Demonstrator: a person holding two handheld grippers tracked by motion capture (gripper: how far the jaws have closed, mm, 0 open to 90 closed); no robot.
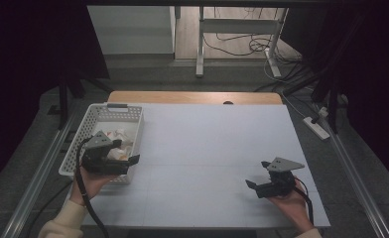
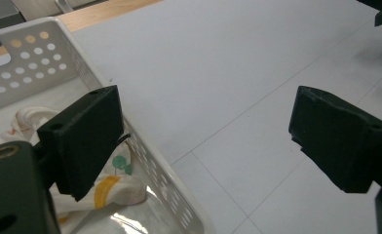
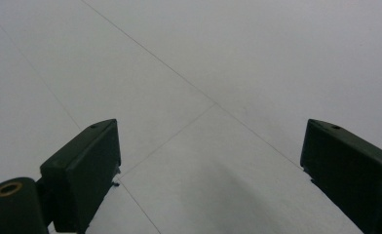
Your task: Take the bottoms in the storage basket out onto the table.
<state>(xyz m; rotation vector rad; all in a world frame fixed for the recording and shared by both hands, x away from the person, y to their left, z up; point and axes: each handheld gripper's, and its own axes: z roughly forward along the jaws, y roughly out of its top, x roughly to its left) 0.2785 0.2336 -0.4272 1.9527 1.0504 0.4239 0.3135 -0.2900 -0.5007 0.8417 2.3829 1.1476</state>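
Note:
A white perforated basket [image 1: 133, 130] stands at the table's left side, with a crumpled white cloth [image 1: 117, 138] with yellow and green marks inside. My left gripper [image 1: 127, 151] hovers over the basket's near right corner, open and holding nothing. In the left gripper view its gripper [image 2: 208, 141] straddles the basket rim [image 2: 150, 158], with the cloth [image 2: 106, 187] below the left jaw. My right gripper [image 1: 257, 174] is open over the near right part of the white table top [image 1: 212, 144]. In the right gripper view that gripper [image 3: 208, 170] has bare table [image 3: 218, 73] between its jaws.
A strip of wooden table edge [image 1: 192, 97] shows at the far side. Metal rails [image 1: 38, 171] run along both sides of the table. On the floor beyond are desk legs [image 1: 200, 44], cables and a power strip [image 1: 317, 127].

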